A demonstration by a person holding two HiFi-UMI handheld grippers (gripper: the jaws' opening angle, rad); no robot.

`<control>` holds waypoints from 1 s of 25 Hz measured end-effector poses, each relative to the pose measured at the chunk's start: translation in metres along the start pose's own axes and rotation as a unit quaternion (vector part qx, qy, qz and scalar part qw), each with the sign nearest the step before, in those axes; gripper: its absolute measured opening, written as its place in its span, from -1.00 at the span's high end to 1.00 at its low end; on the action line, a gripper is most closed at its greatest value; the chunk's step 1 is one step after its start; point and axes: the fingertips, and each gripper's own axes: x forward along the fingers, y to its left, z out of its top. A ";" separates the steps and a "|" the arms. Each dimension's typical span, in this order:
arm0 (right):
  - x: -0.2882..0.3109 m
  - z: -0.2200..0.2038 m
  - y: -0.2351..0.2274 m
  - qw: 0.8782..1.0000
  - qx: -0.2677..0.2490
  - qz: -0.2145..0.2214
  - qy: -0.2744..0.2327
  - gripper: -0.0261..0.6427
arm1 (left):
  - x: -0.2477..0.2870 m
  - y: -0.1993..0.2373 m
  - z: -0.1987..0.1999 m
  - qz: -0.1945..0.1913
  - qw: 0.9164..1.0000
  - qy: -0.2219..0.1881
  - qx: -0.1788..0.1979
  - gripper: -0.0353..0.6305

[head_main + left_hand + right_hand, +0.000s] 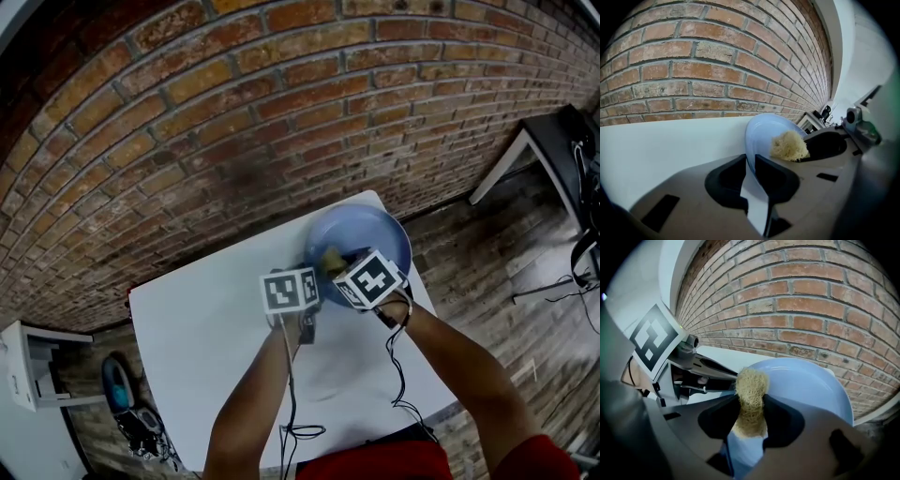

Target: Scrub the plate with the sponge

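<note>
A light blue plate [370, 234] is held tilted above the white table [202, 337] near its far right corner. My left gripper [749, 177] is shut on the plate's rim [754, 154], which runs edge-on between its pads. My right gripper [751, 416] is shut on a yellow fibrous sponge [751, 390], whose tip lies against the plate's face [806, 385]. In the left gripper view the sponge [788, 146] sits on the plate with the right gripper behind it. Both marker cubes [291, 291] stand side by side at the plate's near edge in the head view.
A brick wall [281, 112] rises just behind the table. A white shelf unit [33, 366] and dark gear lie on the floor at the left. A white-legged table [534, 150] with black items stands at the right. Cables [398, 375] trail from the grippers.
</note>
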 end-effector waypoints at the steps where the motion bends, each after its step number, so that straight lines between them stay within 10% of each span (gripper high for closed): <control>1: -0.002 -0.002 -0.005 1.000 0.000 -0.005 0.002 0.44 | 0.000 0.000 0.000 0.000 1.000 0.000 0.000 0.69; 14: -0.052 -0.051 -0.101 0.992 0.041 -0.111 0.045 0.44 | -0.001 0.001 -0.001 0.003 1.000 0.002 0.002 0.69; 25: -0.018 -0.025 0.019 1.000 -0.002 0.000 0.021 0.44 | -0.001 0.002 -0.002 0.003 1.000 0.001 0.000 0.69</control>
